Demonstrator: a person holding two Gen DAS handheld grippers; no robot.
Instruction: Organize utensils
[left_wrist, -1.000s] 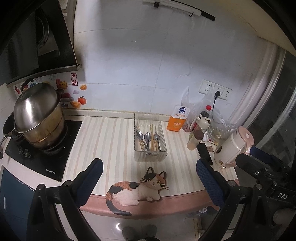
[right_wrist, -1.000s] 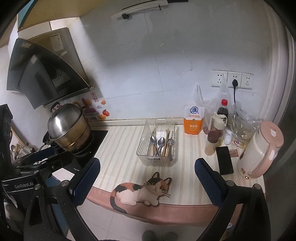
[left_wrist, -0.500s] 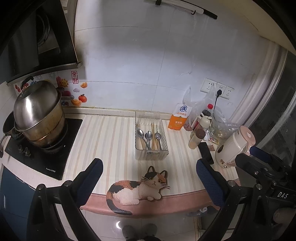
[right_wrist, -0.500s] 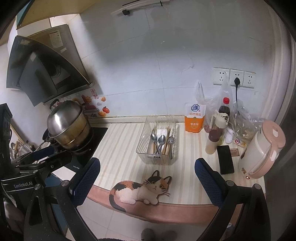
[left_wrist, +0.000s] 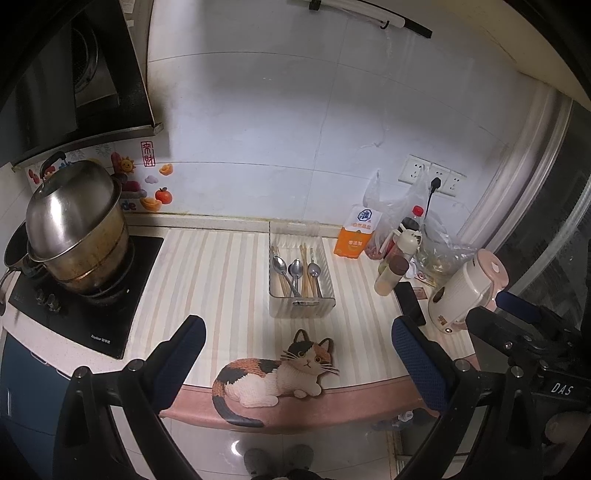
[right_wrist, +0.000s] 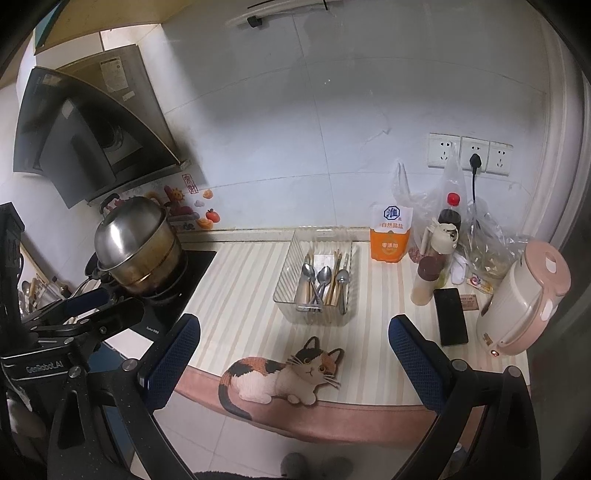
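A clear plastic bin (left_wrist: 301, 308) (right_wrist: 291, 269) stands mid-counter on the striped mat. Inside lie spoons (left_wrist: 295, 267) (right_wrist: 324, 275) and wooden chopsticks (left_wrist: 304, 275) (right_wrist: 334, 280), mixed together. My left gripper (left_wrist: 297, 354) hangs open in front of the counter edge, well short of the bin, with nothing between its blue fingers. My right gripper (right_wrist: 293, 354) is also open and empty, held back at a similar distance. Each gripper shows at the side of the other's view.
A steel pot (left_wrist: 74, 229) sits on the black cooktop (left_wrist: 85, 310) at left. A cat-shaped mat (left_wrist: 273, 373) lies at the counter's front edge. At right stand an orange salt bag (left_wrist: 356, 236), bottles (left_wrist: 391, 273), a phone (right_wrist: 450, 314) and a pink kettle (right_wrist: 524, 295).
Both grippers have drawn back slightly and risen; the bin and counter look a little farther away. Nothing on the counter has moved.
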